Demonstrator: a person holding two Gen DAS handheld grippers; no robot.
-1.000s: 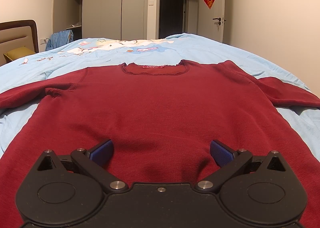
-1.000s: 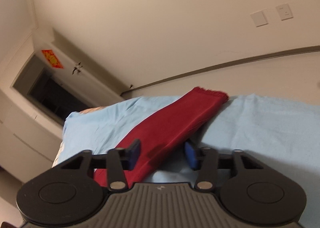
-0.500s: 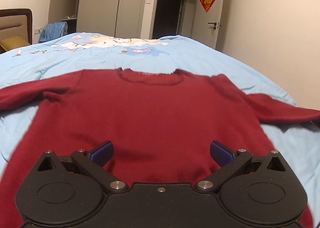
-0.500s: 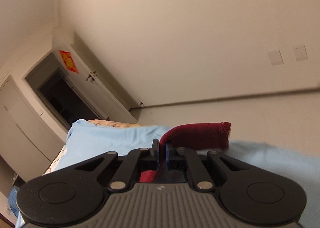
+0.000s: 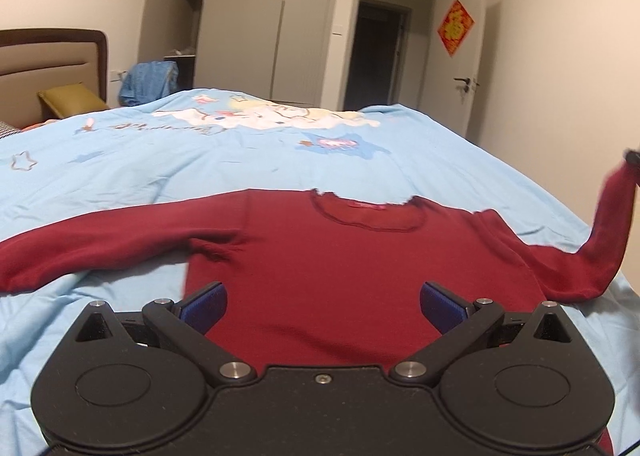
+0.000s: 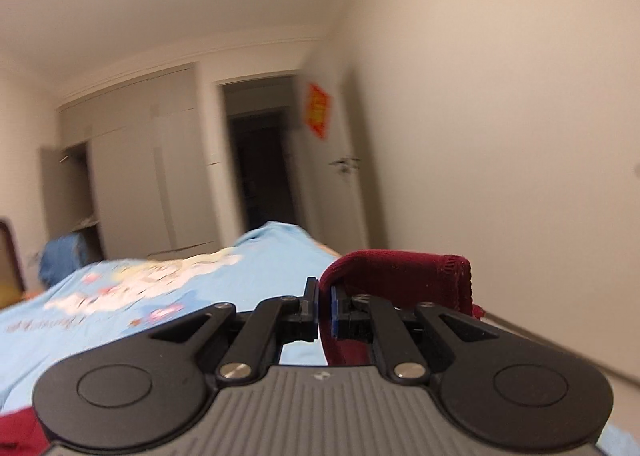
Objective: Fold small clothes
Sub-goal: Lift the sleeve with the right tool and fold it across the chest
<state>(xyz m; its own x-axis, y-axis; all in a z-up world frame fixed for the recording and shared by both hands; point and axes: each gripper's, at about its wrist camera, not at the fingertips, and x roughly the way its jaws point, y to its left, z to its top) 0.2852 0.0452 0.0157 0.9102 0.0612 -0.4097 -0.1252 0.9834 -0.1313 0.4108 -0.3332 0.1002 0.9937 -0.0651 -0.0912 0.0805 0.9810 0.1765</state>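
A dark red sweater [image 5: 344, 268] lies flat on the light blue bedspread [image 5: 200, 163], neckline away from me. Its left sleeve [image 5: 92, 244] stretches out flat to the left. The right sleeve [image 5: 608, 232] is lifted off the bed at the right edge, held by my right gripper [image 5: 634, 157]. In the right wrist view that gripper [image 6: 325, 306] is shut on the sleeve end [image 6: 404, 276], whose cuff drapes over the right finger. My left gripper [image 5: 323, 304] hovers open over the sweater's lower body, touching nothing.
A headboard [image 5: 52, 67] and yellow pillow [image 5: 70, 99] sit far left. Blue clothing [image 5: 150, 81] hangs near the open wardrobe [image 5: 248, 23]. A dark doorway [image 5: 376, 55] and a door with a red decoration [image 5: 456, 27] stand beyond the bed. A wall runs along the right.
My right gripper went from open around the sleeve to shut on it, then lifted it and swung toward the room. The left gripper rose and pulled back, staying open.
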